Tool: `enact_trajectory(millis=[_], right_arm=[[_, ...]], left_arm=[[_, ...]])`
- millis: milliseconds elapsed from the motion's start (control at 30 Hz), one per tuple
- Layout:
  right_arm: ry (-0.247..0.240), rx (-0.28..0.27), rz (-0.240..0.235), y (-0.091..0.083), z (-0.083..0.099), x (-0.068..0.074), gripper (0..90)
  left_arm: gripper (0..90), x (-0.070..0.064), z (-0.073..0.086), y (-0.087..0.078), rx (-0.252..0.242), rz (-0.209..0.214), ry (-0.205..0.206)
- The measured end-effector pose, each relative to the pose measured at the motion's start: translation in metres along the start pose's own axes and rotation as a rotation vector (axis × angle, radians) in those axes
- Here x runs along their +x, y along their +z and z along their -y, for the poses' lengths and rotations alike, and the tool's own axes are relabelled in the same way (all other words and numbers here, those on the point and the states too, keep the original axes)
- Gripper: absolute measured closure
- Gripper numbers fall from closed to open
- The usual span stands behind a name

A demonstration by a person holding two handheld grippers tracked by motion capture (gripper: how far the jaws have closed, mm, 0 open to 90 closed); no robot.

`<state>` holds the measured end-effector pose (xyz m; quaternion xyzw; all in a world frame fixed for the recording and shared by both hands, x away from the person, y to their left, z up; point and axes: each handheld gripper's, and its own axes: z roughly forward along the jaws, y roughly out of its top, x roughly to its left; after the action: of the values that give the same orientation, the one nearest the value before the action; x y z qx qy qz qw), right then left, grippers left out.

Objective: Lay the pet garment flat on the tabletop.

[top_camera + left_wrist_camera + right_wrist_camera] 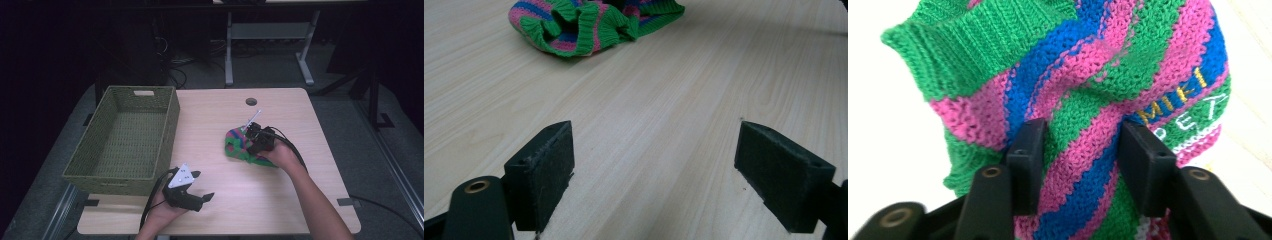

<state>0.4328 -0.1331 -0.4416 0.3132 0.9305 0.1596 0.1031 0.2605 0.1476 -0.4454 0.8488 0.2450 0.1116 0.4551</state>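
A knitted garment (236, 148) striped green, pink and blue lies bunched on the wooden table (285, 200), right of centre. My right gripper (252, 135) presses down onto it. In the right gripper view its jaws pinch a raised fold of the garment (1088, 65), beside yellow and white lettering; the right gripper (1075, 135) is shut on that fold. My left gripper (204, 185) rests near the table's front edge, left of centre, open and holding nothing. The left gripper view has my left gripper (654, 150) over bare wood with the garment (574, 22) farther off.
A green woven basket (170, 125) stands on the table's left side, just beyond my left gripper, with nothing in it. A round cable hole (251, 101) sits near the far edge. Desk legs and cables occupy the dark floor behind.
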Motion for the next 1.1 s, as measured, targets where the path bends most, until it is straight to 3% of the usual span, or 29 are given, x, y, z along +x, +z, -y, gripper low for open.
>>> enact_trajectory(millis=[400,500,600,667,1100], right_arm=[[0.016,0.006,0.016,-0.001,-0.001,-0.001,70.2],[0.053,-0.005,-0.024,-0.002,0.0,-0.006,71.1],[0.114,-0.029,-0.109,-0.005,0.004,-0.017,72.6],[0.137,-0.043,-0.138,-0.007,0.008,-0.023,73.2],[0.176,-0.124,-0.185,-0.037,0.017,-0.036,75.5]], left_arm=[[15.9,-0.001,0.0,-0.001,-0.004,0.007,0.003],[15.9,0.0,0.0,-0.001,-0.001,0.009,0.001],[15.9,0.0,0.0,-0.001,-0.002,0.009,-0.001],[15.9,0.001,0.0,-0.002,0.0,0.005,0.001],[15.9,0.002,0.0,-0.003,-0.008,0.002,-0.008]])
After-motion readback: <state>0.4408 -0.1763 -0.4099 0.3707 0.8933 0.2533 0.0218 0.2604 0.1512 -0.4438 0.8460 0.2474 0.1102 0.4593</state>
